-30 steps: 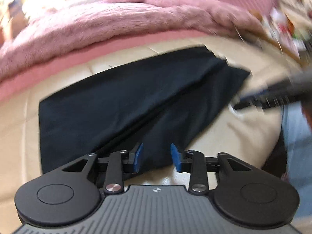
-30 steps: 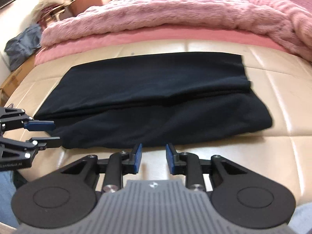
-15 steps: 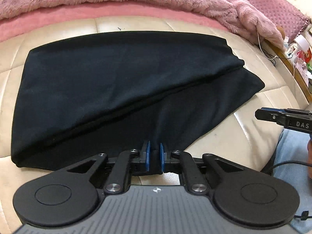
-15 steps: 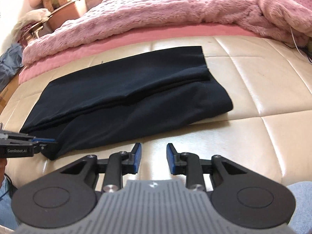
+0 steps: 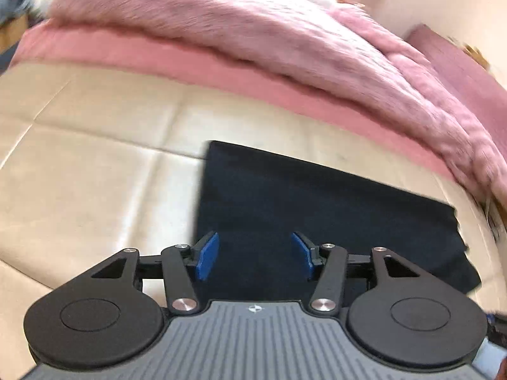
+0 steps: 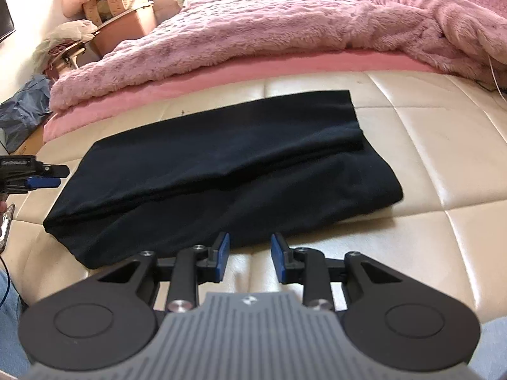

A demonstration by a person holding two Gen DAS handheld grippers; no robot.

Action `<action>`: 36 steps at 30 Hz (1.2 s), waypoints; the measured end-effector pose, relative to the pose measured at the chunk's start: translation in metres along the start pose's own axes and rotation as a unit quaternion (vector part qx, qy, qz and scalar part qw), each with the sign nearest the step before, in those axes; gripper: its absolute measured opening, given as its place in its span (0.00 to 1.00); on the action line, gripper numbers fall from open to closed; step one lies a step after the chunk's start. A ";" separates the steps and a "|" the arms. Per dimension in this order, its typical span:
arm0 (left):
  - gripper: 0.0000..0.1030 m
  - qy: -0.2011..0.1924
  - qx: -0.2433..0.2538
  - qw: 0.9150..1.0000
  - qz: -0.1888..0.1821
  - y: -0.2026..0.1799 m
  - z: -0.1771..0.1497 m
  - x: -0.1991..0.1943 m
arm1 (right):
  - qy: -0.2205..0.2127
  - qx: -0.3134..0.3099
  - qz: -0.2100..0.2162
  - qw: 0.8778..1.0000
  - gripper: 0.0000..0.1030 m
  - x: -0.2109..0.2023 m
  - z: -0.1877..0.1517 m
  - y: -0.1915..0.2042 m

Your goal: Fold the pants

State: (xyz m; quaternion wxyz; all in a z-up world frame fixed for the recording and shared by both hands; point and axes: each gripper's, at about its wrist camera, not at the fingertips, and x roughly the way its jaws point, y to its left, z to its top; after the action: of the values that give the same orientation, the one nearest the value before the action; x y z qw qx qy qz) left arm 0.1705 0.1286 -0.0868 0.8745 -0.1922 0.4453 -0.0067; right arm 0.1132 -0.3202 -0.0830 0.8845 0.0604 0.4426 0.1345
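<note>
Right wrist view shows the folded black pants (image 6: 221, 171) lying flat on the cream quilted leather surface (image 6: 443, 164), in front of the fluffy pink blanket (image 6: 253, 31), with the right gripper (image 6: 248, 256) hovering just short of their near edge, its blue pads apart and nothing between them. At the left edge of that view the left gripper (image 6: 47, 175) hangs beside the pants' left end without touching the cloth. In the blurred left wrist view the left gripper (image 5: 255, 255) is over the pants (image 5: 317, 209), its jaws having just been opening, spread wide and gripping nothing.
</note>
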 end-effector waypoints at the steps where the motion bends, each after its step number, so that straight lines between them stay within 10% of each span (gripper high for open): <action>1: 0.60 0.001 -0.018 1.000 -0.003 0.011 0.003 0.003 | 0.000 -0.002 0.001 1.000 0.25 0.002 0.002 0.002; 7: 0.57 0.037 -0.128 0.989 -0.061 0.060 0.010 0.028 | 0.003 -0.030 -0.001 1.000 0.25 0.012 0.014 0.019; 18: 0.55 0.058 -0.173 0.975 -0.128 0.079 0.011 0.048 | 0.005 -0.064 0.008 0.998 0.25 0.049 0.042 0.042; 27: 0.34 0.106 -0.224 0.954 -0.171 0.093 0.016 0.066 | 0.004 -0.119 0.032 0.992 0.24 0.080 0.069 0.082; 30: 0.16 0.117 -0.226 0.953 -0.166 0.092 0.017 0.067 | 0.005 -0.129 0.024 0.991 0.25 0.090 0.077 0.087; 36: 0.09 0.085 -0.187 0.968 -0.142 0.074 0.019 0.051 | 0.016 -0.146 0.016 0.989 0.24 0.105 0.088 0.095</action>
State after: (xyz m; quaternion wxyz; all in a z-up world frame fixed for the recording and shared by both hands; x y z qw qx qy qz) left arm 0.2041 0.1936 -0.1415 0.7718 -0.4124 0.4798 -0.0635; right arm 0.2256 -0.1972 -0.0889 0.8745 -0.0641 0.4311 0.2128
